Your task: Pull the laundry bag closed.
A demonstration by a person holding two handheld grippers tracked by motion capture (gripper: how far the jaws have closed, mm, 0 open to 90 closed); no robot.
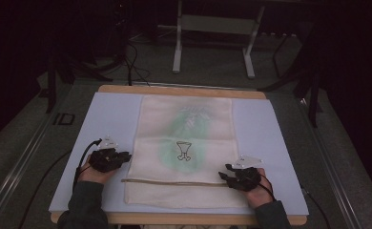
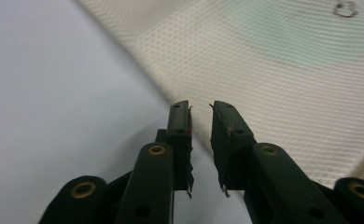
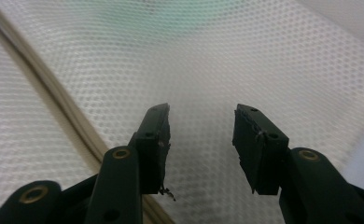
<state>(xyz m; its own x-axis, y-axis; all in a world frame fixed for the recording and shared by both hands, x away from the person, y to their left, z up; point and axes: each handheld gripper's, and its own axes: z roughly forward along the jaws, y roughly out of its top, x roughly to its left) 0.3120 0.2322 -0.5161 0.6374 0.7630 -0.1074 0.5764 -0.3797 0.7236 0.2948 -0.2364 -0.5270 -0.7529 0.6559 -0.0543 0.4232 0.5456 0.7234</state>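
High view, mesh bag (image 1: pixel 184 148) between left hand-held gripper (image 1: pixel 125 156), right hand-held gripper (image 1: pixel 223 172), both released.

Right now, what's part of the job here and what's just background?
In play, probably:
- mesh cloth, flat on the white board
- left gripper, open at the cloth's left edge
- right gripper, open over the cloth by its seam

Background:
- metal frame on the floor
- floor cables

Matt perforated mesh cloth (image 1: pixel 186 143)
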